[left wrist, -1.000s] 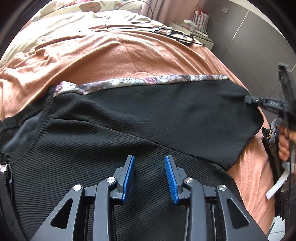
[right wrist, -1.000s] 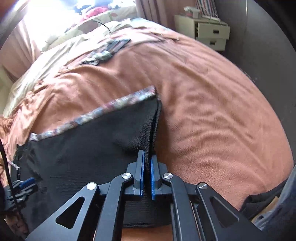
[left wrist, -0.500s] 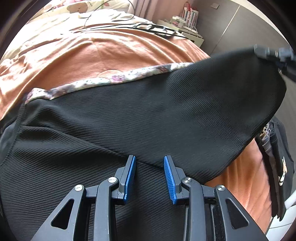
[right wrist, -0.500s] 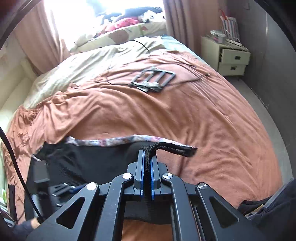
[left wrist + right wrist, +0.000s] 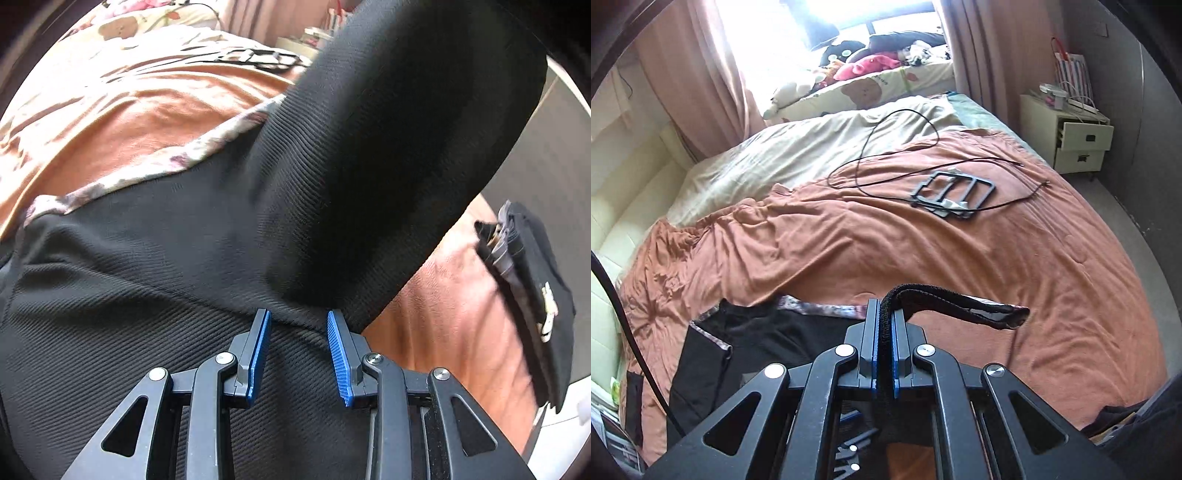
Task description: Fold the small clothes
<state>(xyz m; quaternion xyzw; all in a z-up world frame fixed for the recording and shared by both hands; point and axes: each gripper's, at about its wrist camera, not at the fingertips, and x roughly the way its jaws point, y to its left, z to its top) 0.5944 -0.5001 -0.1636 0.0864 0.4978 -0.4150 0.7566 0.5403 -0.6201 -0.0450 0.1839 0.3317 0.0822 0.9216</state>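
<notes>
Right claw clamps black garment edge; left claw agape above it.

Left gripper: matte black plastic frame, triangular cut-outs in outer links, four silver round screw heads at pivots. Fingers carry bright blue pads, ridged like fine teeth.

Right gripper: same black linkage, triangular cut-outs, four silver screws, thin blue pad edges. White marks on black body near bottom, unreadable. Black cable curves along left edge.
</notes>
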